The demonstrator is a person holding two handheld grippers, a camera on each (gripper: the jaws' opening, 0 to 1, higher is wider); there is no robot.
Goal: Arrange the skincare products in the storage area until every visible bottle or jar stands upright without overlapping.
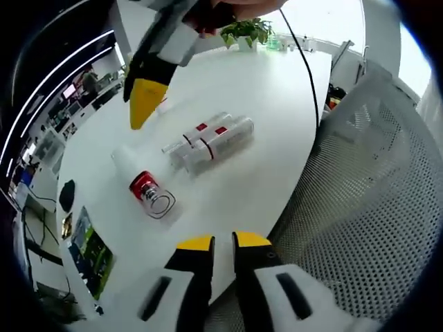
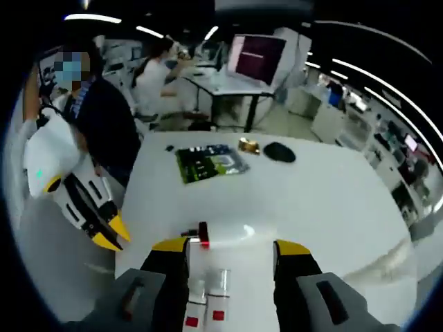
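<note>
Two white bottles (image 1: 211,140) with red bands lie side by side on the white table (image 1: 263,83). A clear jar with a red lid (image 1: 149,190) lies on its side near them, beside a pale translucent item (image 1: 127,159). My left gripper (image 1: 223,242) is shut and empty over the table's near edge, short of the products. My right gripper (image 2: 230,247) hovers open above the two bottles (image 2: 208,297), which lie between its jaws in that view, with the red-lidded jar (image 2: 201,235) just beyond. The right gripper (image 1: 147,102) enters the left gripper view from the top.
A green circuit board (image 2: 211,160), a gold object (image 2: 249,145) and a black mouse (image 2: 279,152) lie at the table's far end. A mesh chair (image 1: 374,207) stands by the table edge. A potted plant (image 1: 246,31) and a black cable (image 1: 304,62) are at the other end. People sit at desks behind.
</note>
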